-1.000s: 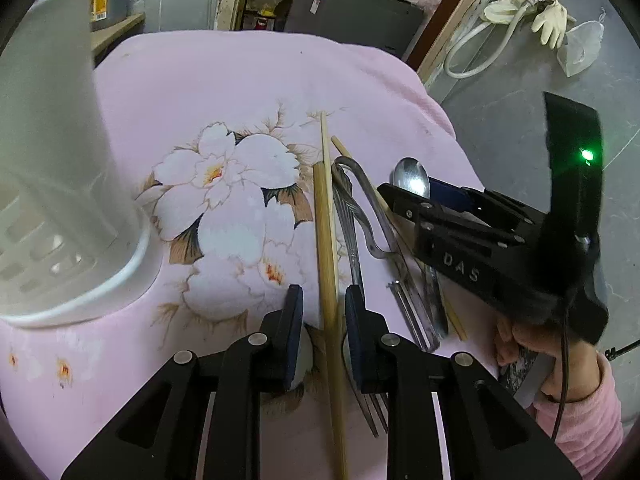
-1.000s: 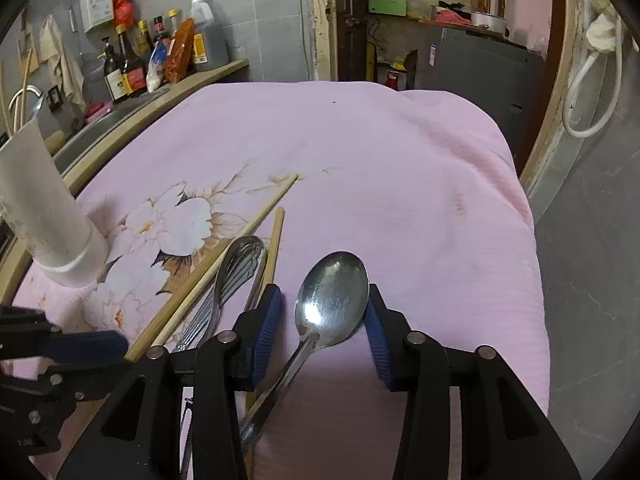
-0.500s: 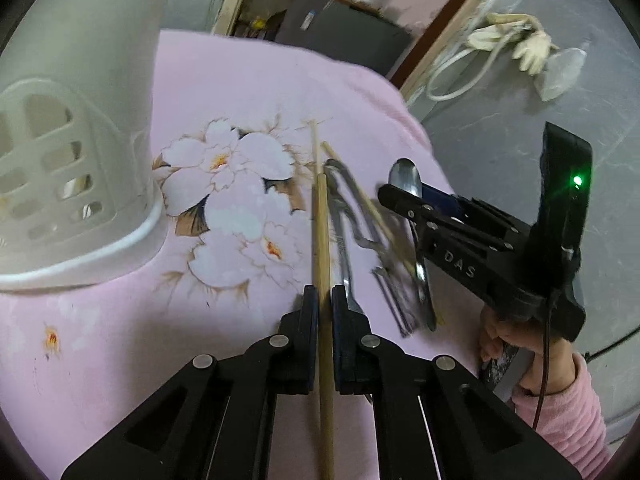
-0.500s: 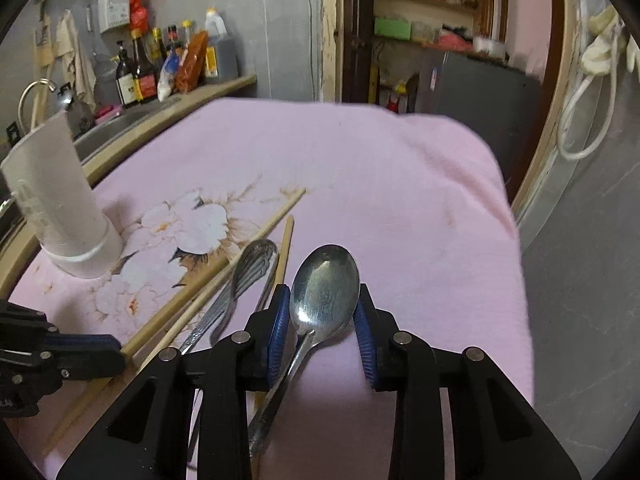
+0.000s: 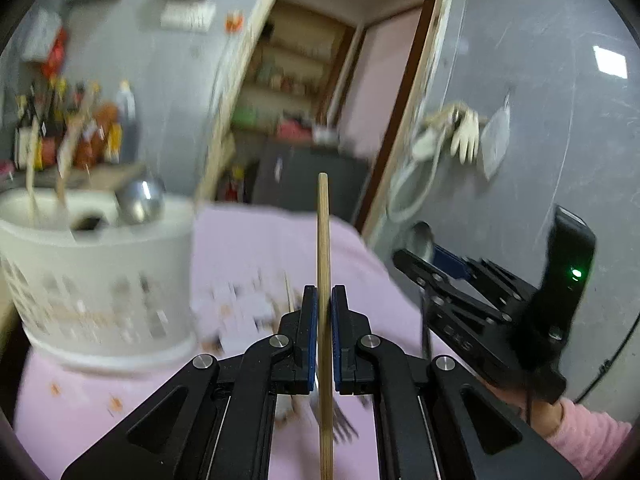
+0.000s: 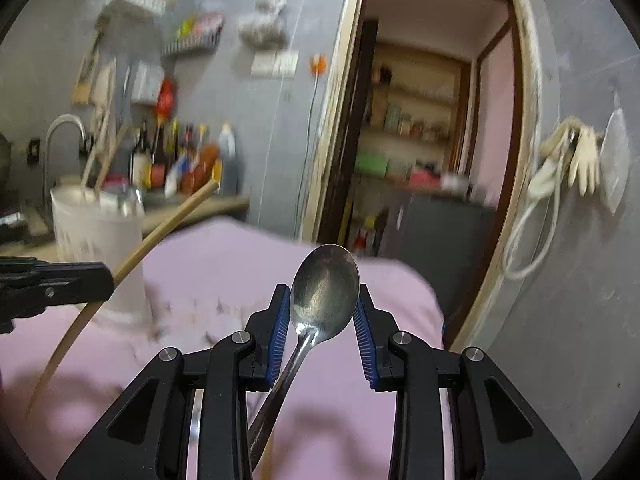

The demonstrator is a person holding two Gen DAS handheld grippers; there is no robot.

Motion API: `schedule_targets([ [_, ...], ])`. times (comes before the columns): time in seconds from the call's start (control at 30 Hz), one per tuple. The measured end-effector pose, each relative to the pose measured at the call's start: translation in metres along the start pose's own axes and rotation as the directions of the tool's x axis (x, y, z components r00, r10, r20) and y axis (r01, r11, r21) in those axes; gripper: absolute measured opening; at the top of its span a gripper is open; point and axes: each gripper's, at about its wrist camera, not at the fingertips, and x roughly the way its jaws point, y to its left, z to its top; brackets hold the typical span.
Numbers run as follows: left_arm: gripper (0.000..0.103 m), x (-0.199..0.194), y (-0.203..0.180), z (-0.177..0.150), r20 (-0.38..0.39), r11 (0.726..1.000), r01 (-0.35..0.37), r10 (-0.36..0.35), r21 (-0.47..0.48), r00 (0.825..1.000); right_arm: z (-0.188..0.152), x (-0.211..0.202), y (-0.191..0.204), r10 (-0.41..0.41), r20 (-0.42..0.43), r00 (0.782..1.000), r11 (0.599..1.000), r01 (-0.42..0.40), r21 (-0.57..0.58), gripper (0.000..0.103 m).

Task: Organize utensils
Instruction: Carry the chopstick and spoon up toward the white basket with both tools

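Half a second ago both tools were down among the utensils on the pink cloth; now we have both lifted clear, each carrying a piece. Our left claw is clamped on a wooden chopstick, which stands up toward twelve o'clock between the pads. Our right claw grips a metal spoon by the bowl, with the handle trailing down toward six o'clock. We judge the picking step done for these two pieces, and the drop into the white utensil holder comes next.

The left view puts that holder close, at nine o'clock, with chopsticks and a spoon already standing in it. It also shows a fork left on the cloth-covered surface beneath the claw, a detail the right view blurs out. The right view gives what the left cannot: the chopstick seen from the side, slanting up toward the holder at ten o'clock. The spoon's bowl is sharp there, while the left view only catches a sliver of it.
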Motion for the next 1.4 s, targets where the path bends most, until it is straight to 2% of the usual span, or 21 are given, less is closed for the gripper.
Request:
schedule_targets([
  [0.07,0.004,-0.008,-0.001,0.008,0.077,1.0,-0.023,0.022,0.02,0.997,0.014,-0.01,0.002,-0.008,0.071,0.997,1.0,0.008,0.004,0.029],
  [0.23,0.004,-0.027,0.01,0.033,0.245,0.996,-0.084,0.073,0.036,0.967,0.053,-0.028,0.014,0.01,0.23,0.973,0.999,-0.017,0.029,0.029],
  [0.5,0.004,-0.053,0.063,0.072,0.35,0.989,-0.144,0.149,-0.039,0.925,0.099,-0.016,0.048,0.076,0.398,0.914,0.991,-0.112,0.067,0.029],
  [0.67,0.004,-0.071,0.115,0.094,0.406,0.972,-0.194,0.23,-0.128,0.884,0.112,0.008,0.073,0.116,0.44,0.89,0.978,-0.179,0.104,0.029],
  [0.8,0.004,-0.078,0.147,0.1,0.427,0.956,-0.225,0.286,-0.188,0.858,0.115,0.026,0.095,0.127,0.462,0.877,0.976,-0.194,0.098,0.029],
  [0.93,0.004,-0.078,0.168,0.099,0.452,0.94,-0.256,0.333,-0.224,0.827,0.109,0.039,0.112,0.122,0.47,0.874,0.979,-0.183,0.085,0.029],
  [1.13,0.004,-0.068,0.183,0.094,0.474,0.923,-0.294,0.381,-0.25,0.794,0.096,0.053,0.13,0.099,0.468,0.878,0.99,-0.137,0.046,0.029],
  [1.3,0.004,-0.059,0.19,0.086,0.466,0.909,-0.327,0.413,-0.257,0.782,0.086,0.061,0.14,0.095,0.455,0.885,0.993,-0.115,0.016,0.029],
  [1.4,0.004,-0.054,0.193,0.079,0.451,0.903,-0.344,0.427,-0.256,0.784,0.08,0.065,0.147,0.103,0.442,0.891,0.994,-0.108,-0.013,0.029],
])
